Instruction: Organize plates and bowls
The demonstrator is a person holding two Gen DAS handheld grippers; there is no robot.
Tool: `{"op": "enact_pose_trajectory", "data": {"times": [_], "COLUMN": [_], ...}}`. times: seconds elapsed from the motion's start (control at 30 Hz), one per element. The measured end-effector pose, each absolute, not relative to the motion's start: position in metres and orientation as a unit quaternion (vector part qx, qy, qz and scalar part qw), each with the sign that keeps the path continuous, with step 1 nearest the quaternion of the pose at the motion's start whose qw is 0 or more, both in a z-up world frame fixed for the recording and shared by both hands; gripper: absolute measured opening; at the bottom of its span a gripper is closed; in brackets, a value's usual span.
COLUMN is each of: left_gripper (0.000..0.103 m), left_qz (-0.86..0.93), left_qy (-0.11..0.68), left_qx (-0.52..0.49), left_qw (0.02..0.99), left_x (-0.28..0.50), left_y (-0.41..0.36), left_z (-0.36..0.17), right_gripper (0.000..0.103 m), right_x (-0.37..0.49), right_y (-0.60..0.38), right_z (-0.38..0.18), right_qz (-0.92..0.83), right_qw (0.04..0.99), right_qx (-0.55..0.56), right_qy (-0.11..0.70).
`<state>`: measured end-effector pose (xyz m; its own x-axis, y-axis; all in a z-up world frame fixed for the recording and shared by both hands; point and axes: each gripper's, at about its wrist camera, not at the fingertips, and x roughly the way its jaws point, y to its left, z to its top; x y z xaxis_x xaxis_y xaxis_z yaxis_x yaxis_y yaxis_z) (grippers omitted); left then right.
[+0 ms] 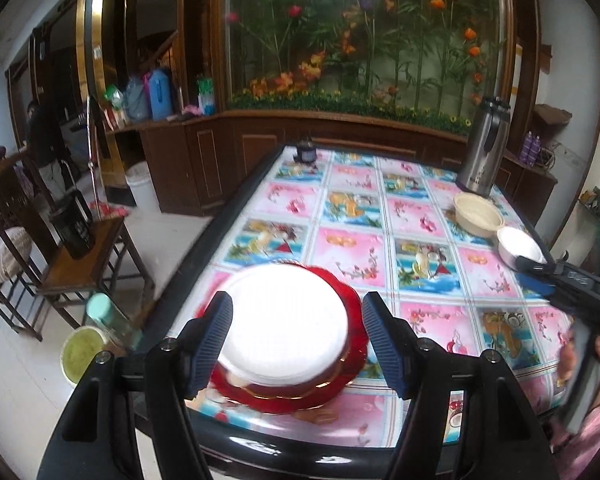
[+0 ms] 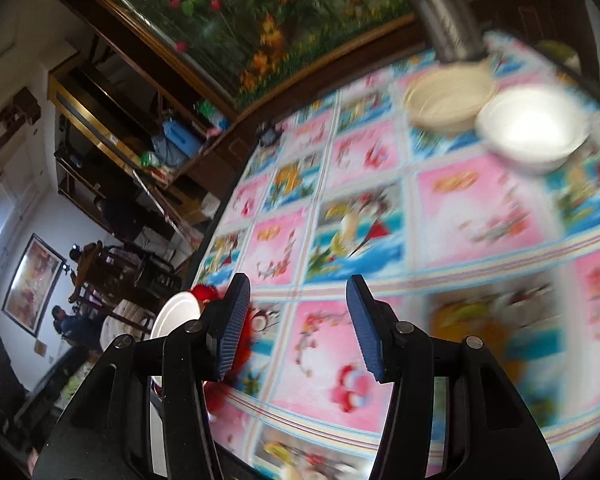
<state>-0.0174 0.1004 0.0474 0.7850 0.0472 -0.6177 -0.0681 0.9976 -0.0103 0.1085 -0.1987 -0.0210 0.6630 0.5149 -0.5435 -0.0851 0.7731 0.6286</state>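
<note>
A white plate lies on a stack of red plates at the near left of the table. My left gripper hovers over it, open, with a finger on either side of the plate and neither pad touching it. At the far right sit a cream bowl and a white bowl. In the right wrist view, which is blurred, my right gripper is open over the tablecloth with nothing between its fingers. The cream bowl and the white bowl lie ahead of it. The white plate shows at its left.
A steel flask stands behind the bowls and a dark jar at the table's far edge. Left of the table are a wooden chair bearing a black cup, a green-lidded tub and a white bin. People sit far left.
</note>
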Motion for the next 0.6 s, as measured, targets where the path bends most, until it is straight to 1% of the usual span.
{"op": "enact_pose_trajectory", "data": {"times": [0.13,0.2,0.27,0.3,0.4,0.6], "left_gripper": [0.068,0.072,0.077,0.077,0.078,0.078], "left_qz": [0.043,0.052,0.055,0.059,0.081,0.089], "left_qy": [0.288,0.267,0.250,0.243,0.225,0.221], "left_qx": [0.003,0.008,0.009,0.008,0.012,-0.008], "left_qw": [0.957,0.962,0.967,0.968,0.971,0.971], "left_x": [-0.047,-0.062,-0.077,-0.085,-0.103,-0.118], "left_y": [0.120,0.130,0.142,0.147,0.165,0.188], "left_z": [0.086,0.104,0.120,0.127,0.144,0.158], "right_gripper": [0.050,0.050,0.056,0.060,0.060,0.060], "right_x": [0.075,0.057,0.034,0.024,-0.007,-0.079], "right_y": [-0.254,-0.283,-0.318,-0.332,-0.370,-0.415], "right_z": [0.015,0.035,0.056,0.064,0.088,0.128], "right_qz": [0.172,0.169,0.163,0.158,0.126,0.037], "right_qw": [0.877,0.882,0.887,0.888,0.901,0.939], "right_qx": [0.300,0.311,0.330,0.338,0.345,0.299], "right_qy": [0.333,0.310,0.280,0.267,0.233,0.164]}}
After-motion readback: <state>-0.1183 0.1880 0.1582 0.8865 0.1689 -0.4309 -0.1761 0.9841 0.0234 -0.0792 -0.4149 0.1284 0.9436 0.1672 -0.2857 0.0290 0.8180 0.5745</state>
